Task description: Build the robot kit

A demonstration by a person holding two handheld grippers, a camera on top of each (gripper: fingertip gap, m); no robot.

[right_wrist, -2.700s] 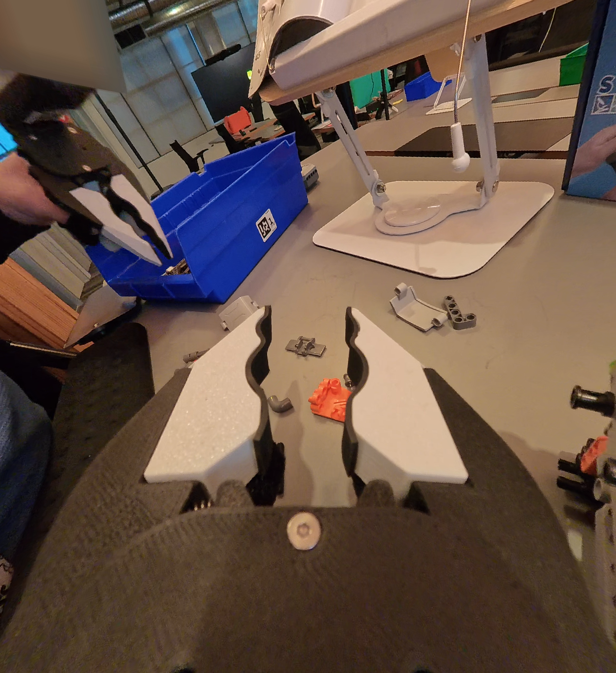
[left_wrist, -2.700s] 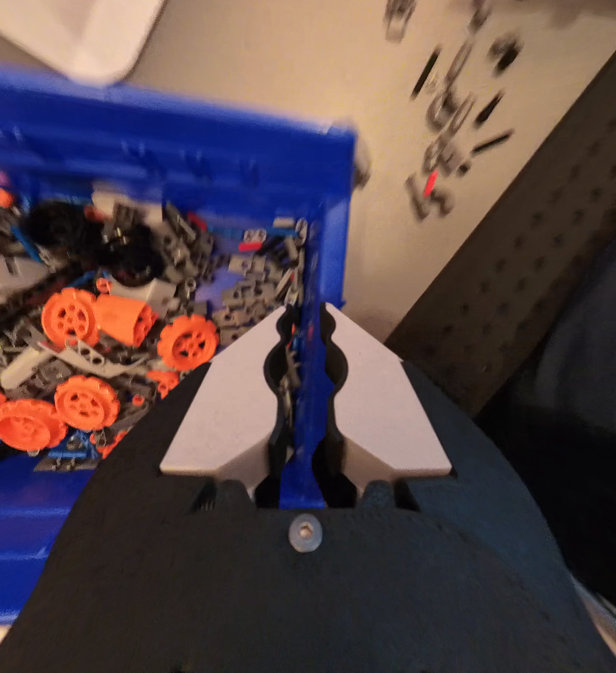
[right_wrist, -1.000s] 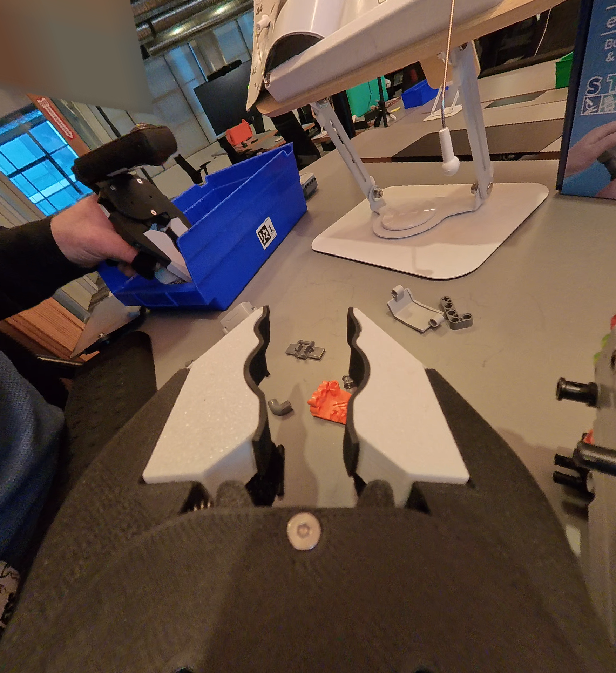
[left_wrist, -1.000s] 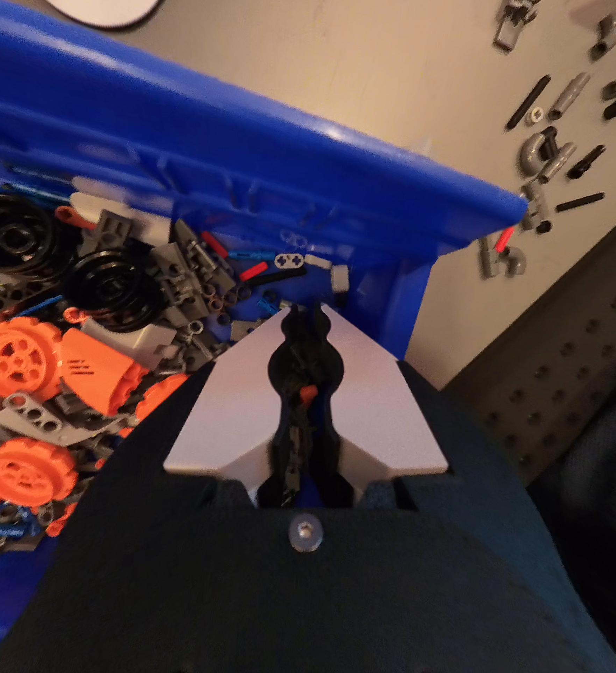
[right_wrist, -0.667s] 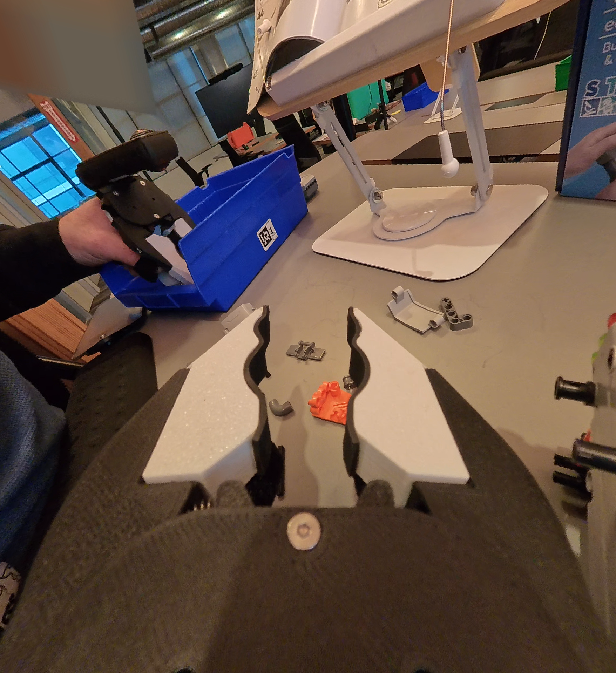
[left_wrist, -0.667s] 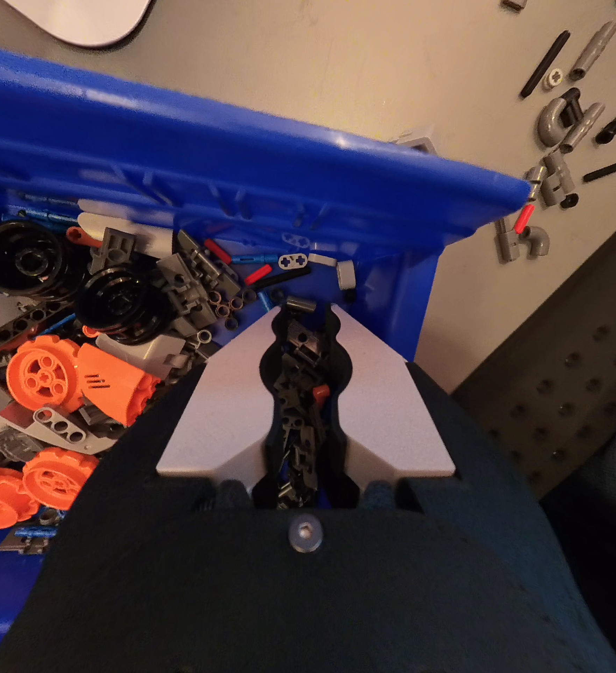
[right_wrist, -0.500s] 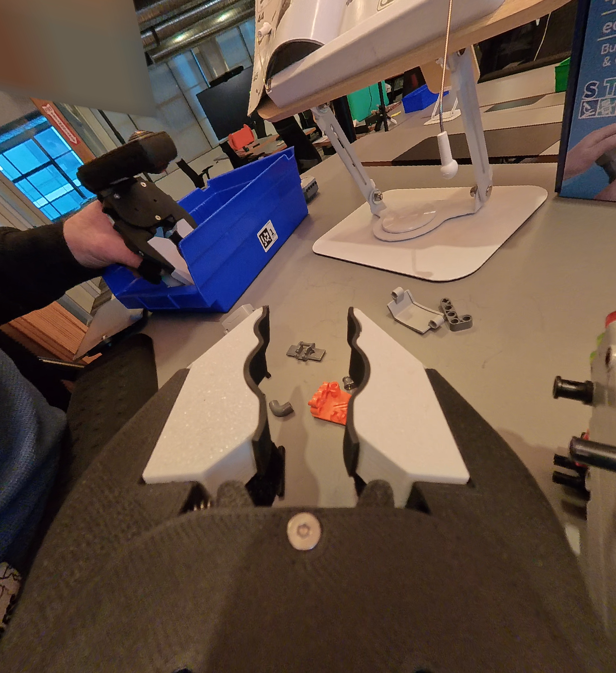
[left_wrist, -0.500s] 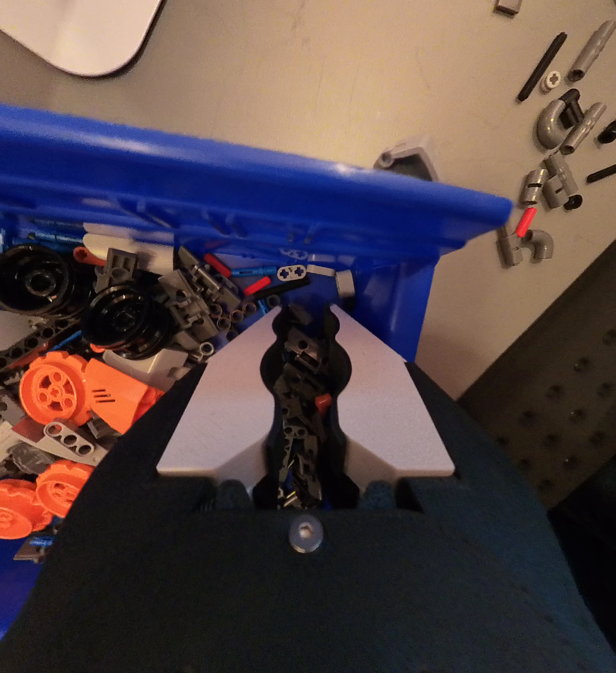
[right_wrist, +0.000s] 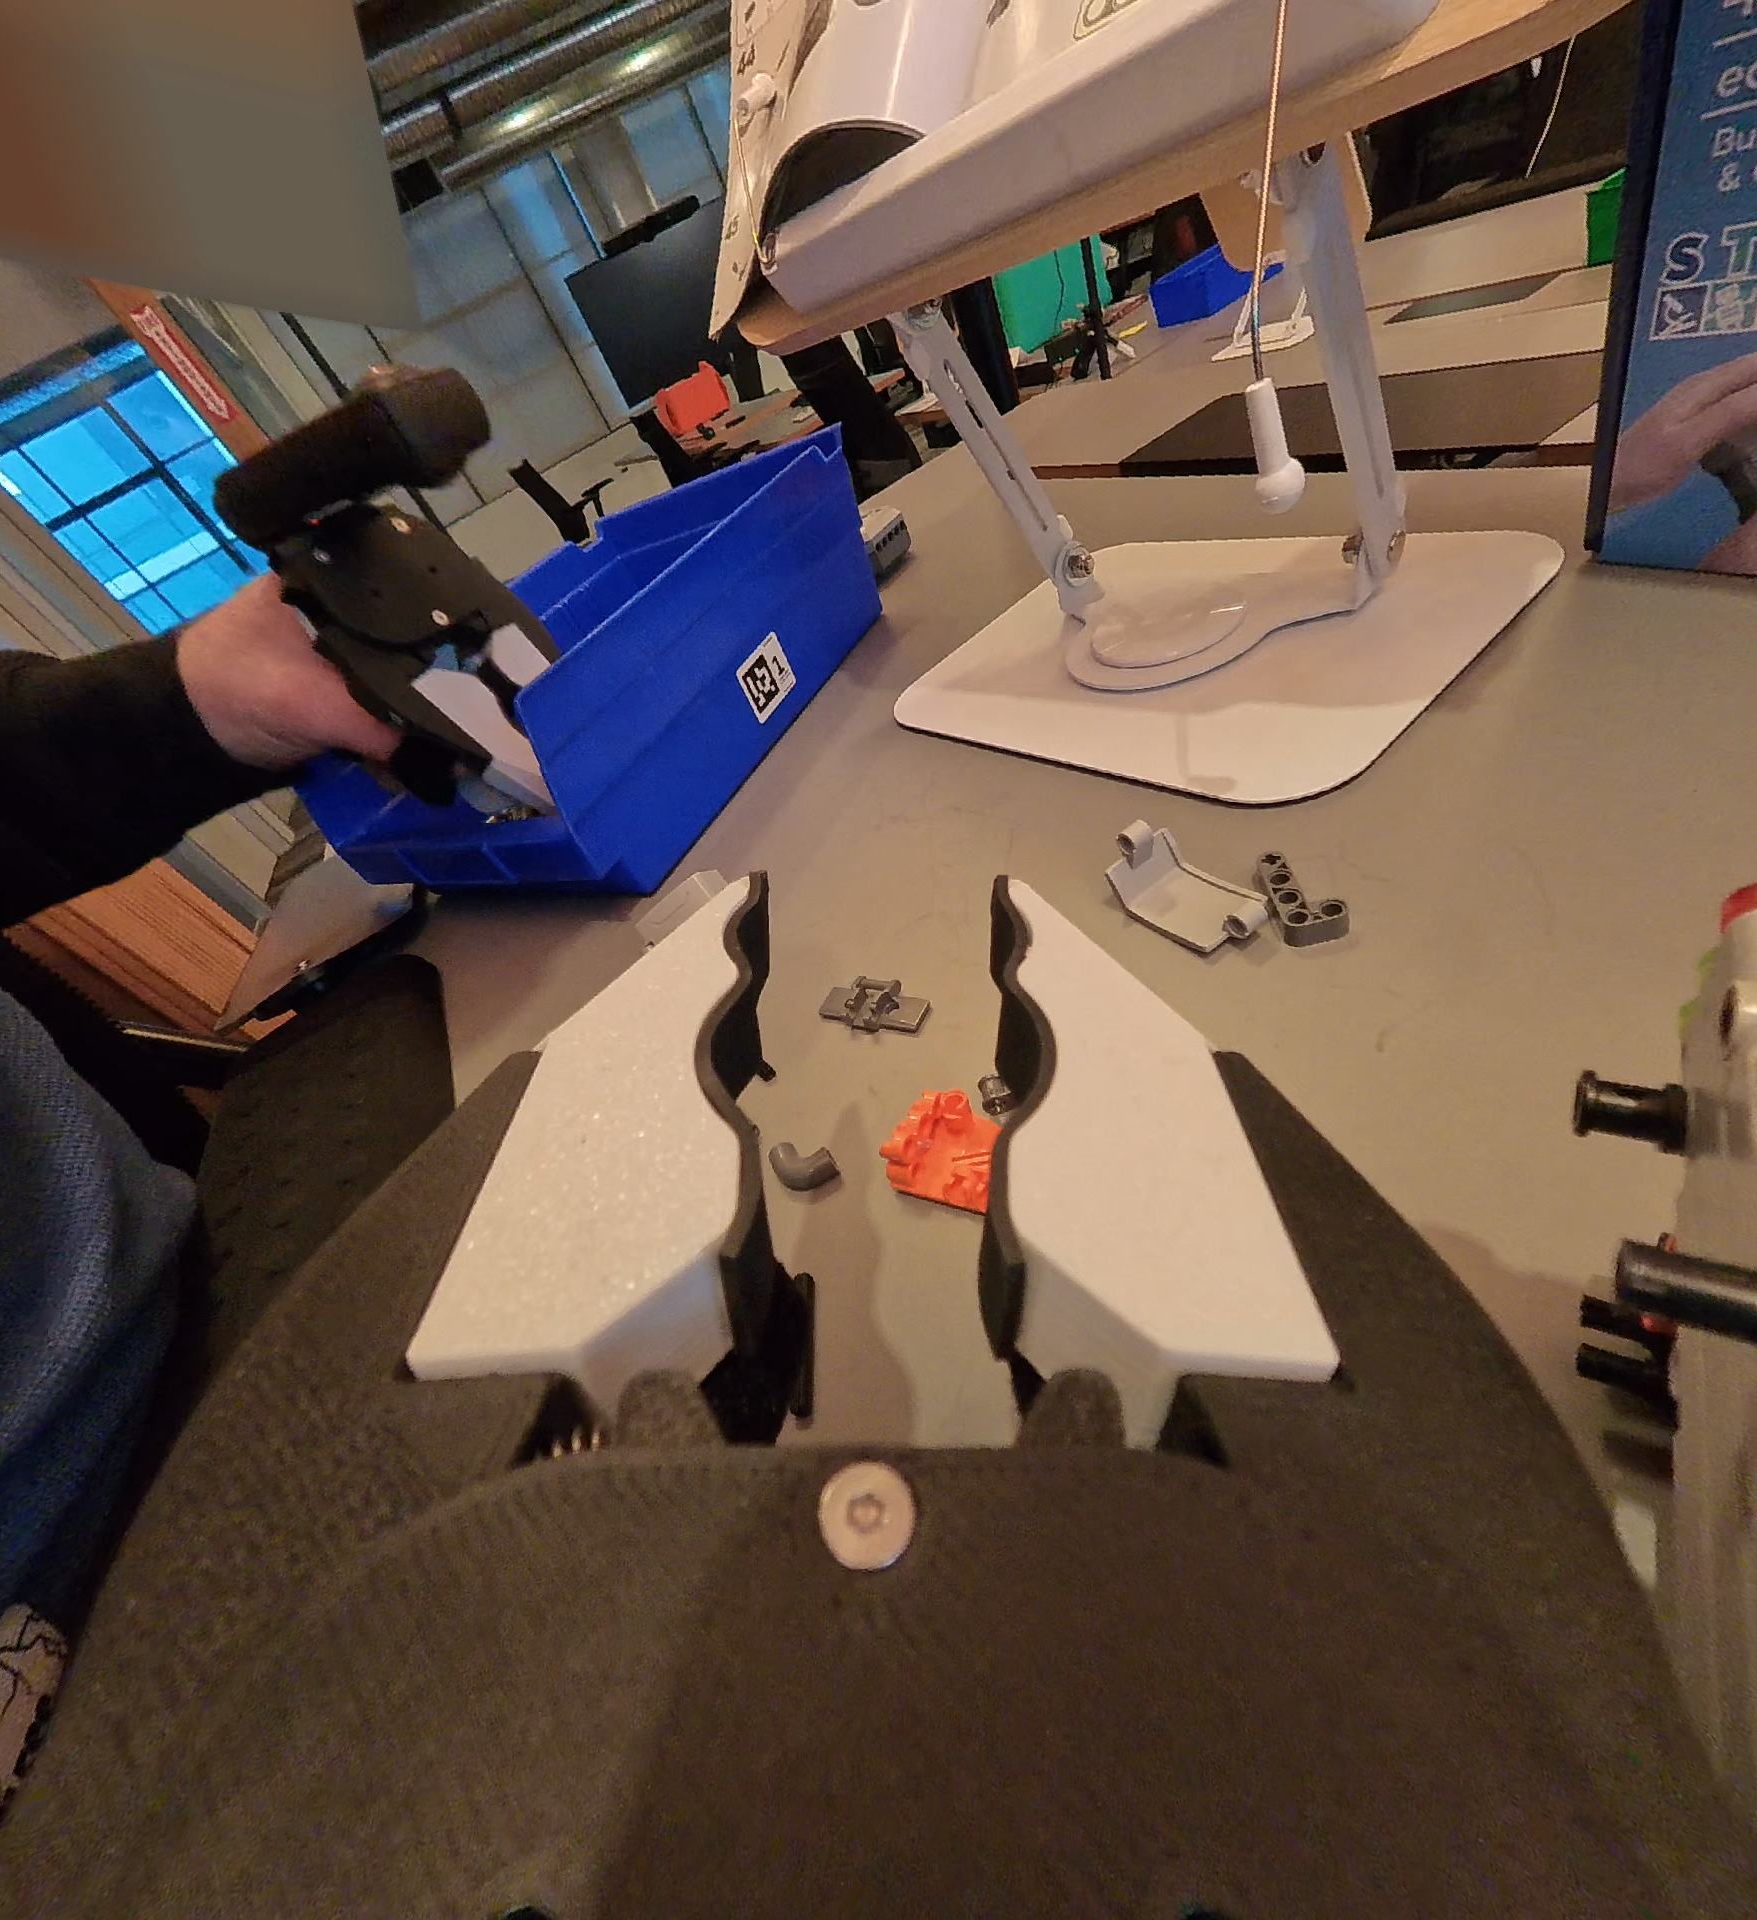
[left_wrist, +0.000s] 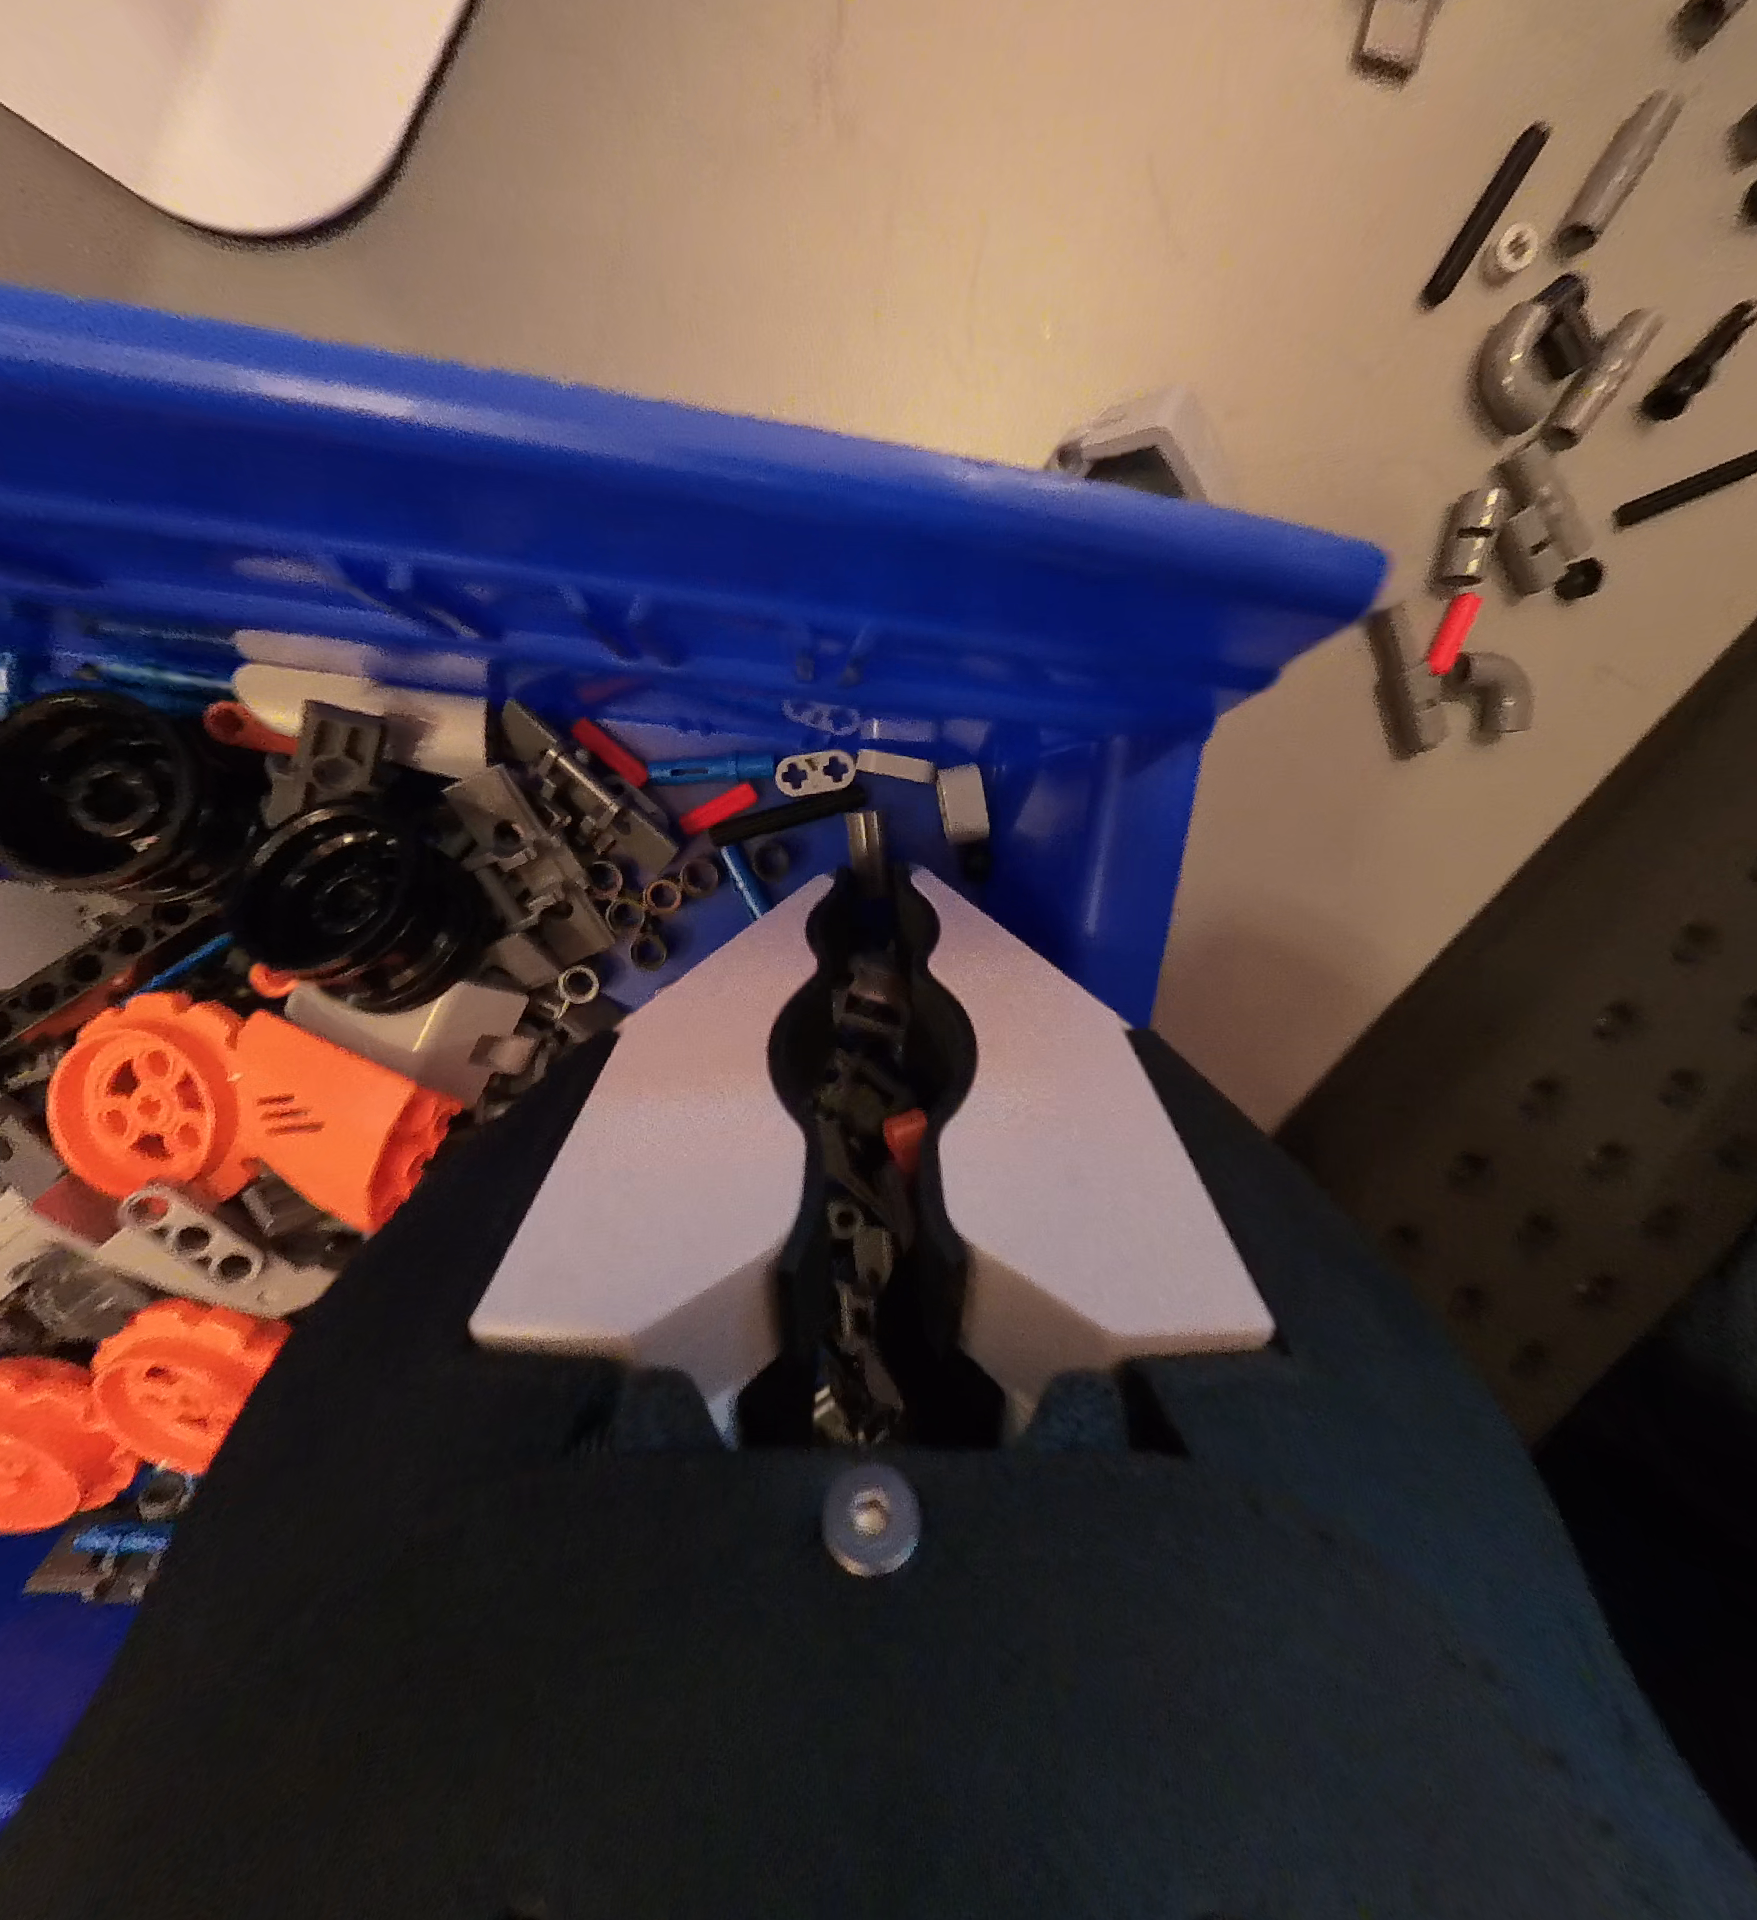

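Left gripper [left_wrist: 872, 883]: clamped on small grey pin [left_wrist: 861, 836], pin axis in line with fingers, inside blue bin [left_wrist: 645, 488] corner. Right gripper [right_wrist: 874, 894]: released, well apart, above orange piece [right_wrist: 936, 1148] and grey elbow [right_wrist: 801, 1164].

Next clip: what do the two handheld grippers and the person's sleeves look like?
Both grippers match. The right gripper has a rough black body, two white wedge fingers with wavy black inner pads, and a silver screw. The left gripper looks the same, with a black handle. A black sleeve covers the left forearm.
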